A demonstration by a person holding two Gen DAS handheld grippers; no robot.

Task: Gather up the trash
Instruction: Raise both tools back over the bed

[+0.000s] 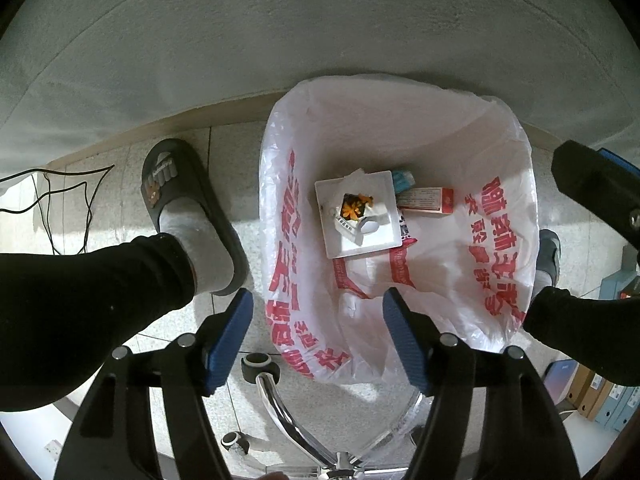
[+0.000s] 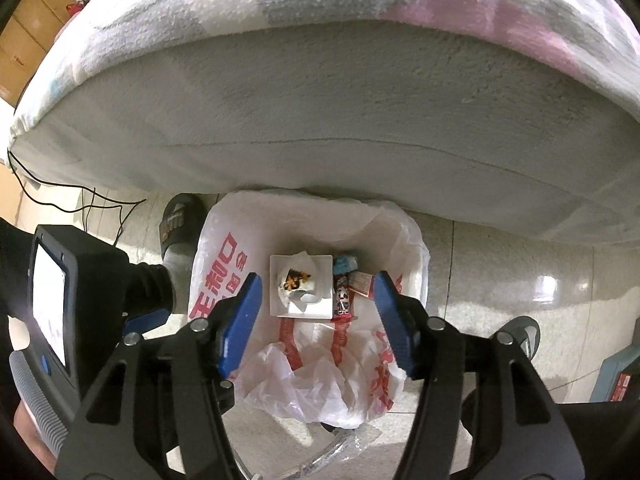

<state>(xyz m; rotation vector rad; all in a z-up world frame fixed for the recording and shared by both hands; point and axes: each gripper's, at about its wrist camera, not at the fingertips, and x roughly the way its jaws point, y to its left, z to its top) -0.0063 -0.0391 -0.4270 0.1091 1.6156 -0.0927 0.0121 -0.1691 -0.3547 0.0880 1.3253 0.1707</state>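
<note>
A bin lined with a white plastic bag with red print [image 1: 492, 240] [image 2: 224, 280] stands on the floor below both grippers. Inside lie a white square tray with food scraps [image 1: 360, 216] [image 2: 300, 286], a red and white carton [image 1: 426, 200], a blue wrapper [image 1: 402, 180] [image 2: 344, 263] and a red snack wrapper [image 2: 343, 296]. My left gripper [image 1: 318, 320] is open and empty above the bin's near rim. My right gripper [image 2: 318, 304] is open and empty above the bin. The left gripper's body [image 2: 72, 292] shows at the left of the right wrist view.
A bed with a fuzzy grey-white blanket [image 2: 320, 100] overhangs the bin's far side. The person's feet in dark slippers [image 1: 184, 208] [image 1: 548, 256] stand on both sides of the bin. A chair's chrome base [image 1: 280, 412], cables [image 1: 60, 200] and boxes [image 1: 600, 396] lie around.
</note>
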